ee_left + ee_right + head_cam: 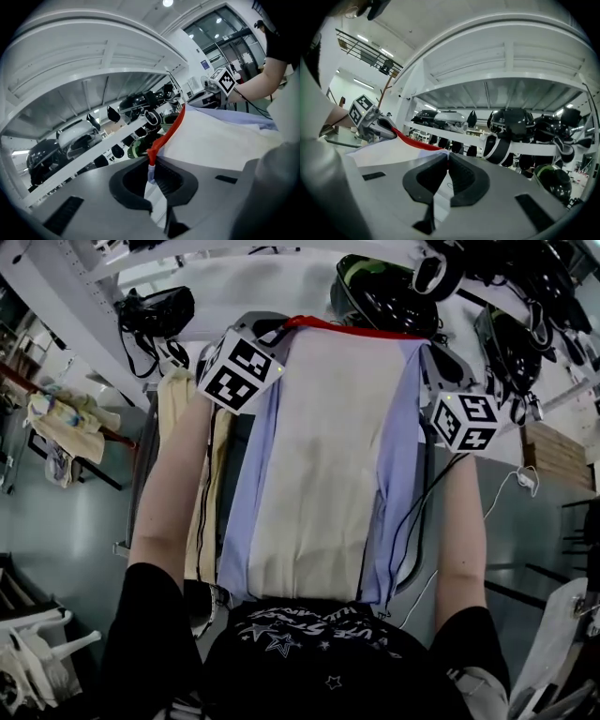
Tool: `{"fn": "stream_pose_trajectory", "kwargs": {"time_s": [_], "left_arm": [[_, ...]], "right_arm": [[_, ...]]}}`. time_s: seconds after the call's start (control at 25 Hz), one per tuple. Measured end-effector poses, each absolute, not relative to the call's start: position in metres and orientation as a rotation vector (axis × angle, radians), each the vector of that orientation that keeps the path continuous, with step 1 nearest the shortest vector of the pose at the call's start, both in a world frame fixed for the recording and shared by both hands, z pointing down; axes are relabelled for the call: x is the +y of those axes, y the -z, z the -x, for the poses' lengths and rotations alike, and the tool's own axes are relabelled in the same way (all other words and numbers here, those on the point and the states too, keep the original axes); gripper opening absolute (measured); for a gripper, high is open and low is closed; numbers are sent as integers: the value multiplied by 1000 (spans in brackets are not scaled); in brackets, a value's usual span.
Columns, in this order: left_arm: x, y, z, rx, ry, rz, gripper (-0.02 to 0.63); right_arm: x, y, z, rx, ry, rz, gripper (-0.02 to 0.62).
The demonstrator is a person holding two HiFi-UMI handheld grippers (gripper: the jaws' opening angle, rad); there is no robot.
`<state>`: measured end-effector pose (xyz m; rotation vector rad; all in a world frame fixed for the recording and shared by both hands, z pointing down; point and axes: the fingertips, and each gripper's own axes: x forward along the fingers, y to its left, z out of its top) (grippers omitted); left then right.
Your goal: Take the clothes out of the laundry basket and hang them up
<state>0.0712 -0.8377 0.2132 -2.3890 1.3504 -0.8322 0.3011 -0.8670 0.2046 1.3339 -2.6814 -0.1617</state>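
helmet shelves [394, 287] line the room. left claw [152, 171] and right claw [446, 161] each clamp the red-trimmed top edge of the garment [323, 474], stretched between them; it looks mid-carry, and next needs a rail or hanger.

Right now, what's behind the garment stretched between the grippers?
Past the garment, helmets sit on a white shelf. A yellow cloth shows at its left edge. Whatever is directly behind the fabric is covered.
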Motion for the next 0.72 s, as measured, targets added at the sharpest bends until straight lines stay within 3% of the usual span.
{"fn": "stream_pose_trajectory", "kwargs": {"time_s": [0.44, 0.72], "left_arm": [[-876, -332, -63, 1331, 1133, 2450, 35], [-882, -365, -61, 1325, 1221, 2418, 35]], "right_arm": [[-910, -320, -279, -2482, 160, -1097, 20], [-913, -360, -271, -2346, 161, -1004, 20]]}}
